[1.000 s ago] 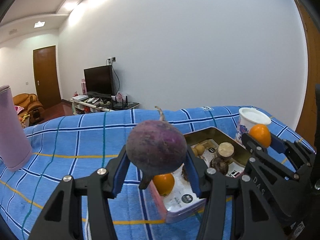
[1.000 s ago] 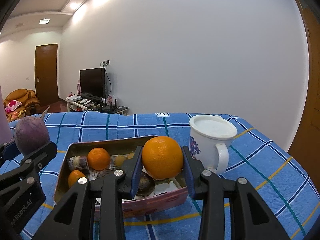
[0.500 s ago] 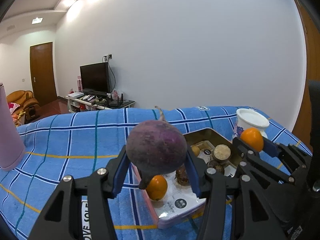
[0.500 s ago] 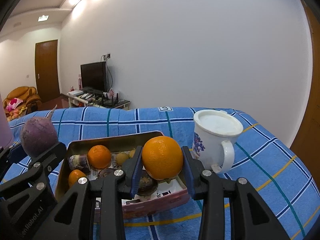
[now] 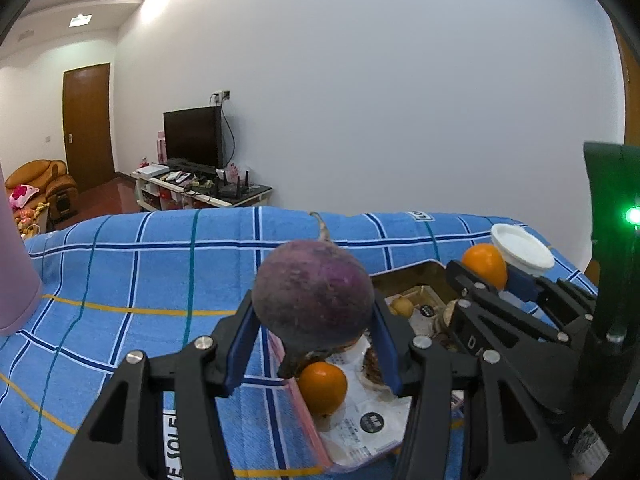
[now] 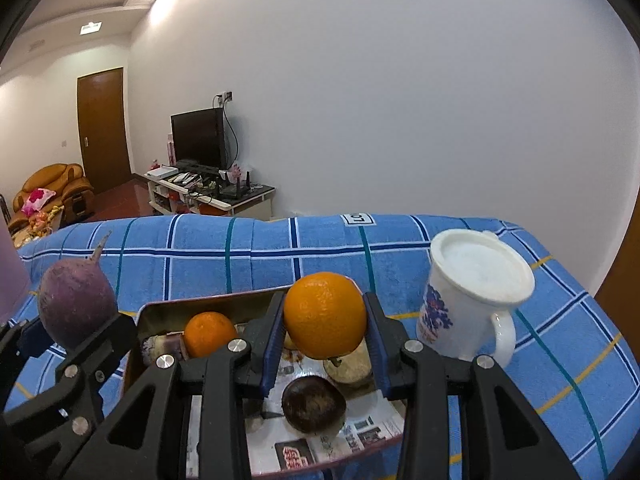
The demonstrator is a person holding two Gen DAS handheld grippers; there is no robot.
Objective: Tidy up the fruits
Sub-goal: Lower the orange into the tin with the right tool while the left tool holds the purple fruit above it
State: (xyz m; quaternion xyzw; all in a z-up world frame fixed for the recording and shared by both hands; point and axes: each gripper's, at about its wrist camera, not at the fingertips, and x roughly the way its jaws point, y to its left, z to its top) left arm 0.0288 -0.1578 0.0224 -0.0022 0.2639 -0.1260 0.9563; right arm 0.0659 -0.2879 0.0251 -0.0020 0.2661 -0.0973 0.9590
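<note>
Each black claw point(image 5: 314, 344) has blue pads point(image 6: 273, 342) and silver screws point(image 5: 204, 343).

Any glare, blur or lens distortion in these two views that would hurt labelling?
Left wrist view: sharp, strong fisheye bending of the wall and dark corners; ceiling lights wash out the upper wall; a green LED flares at the right edge; the radish in the left tongs is evenly lit. Right wrist view: same curvature, the orange in the right tongs crisp, no motion blur.
</note>
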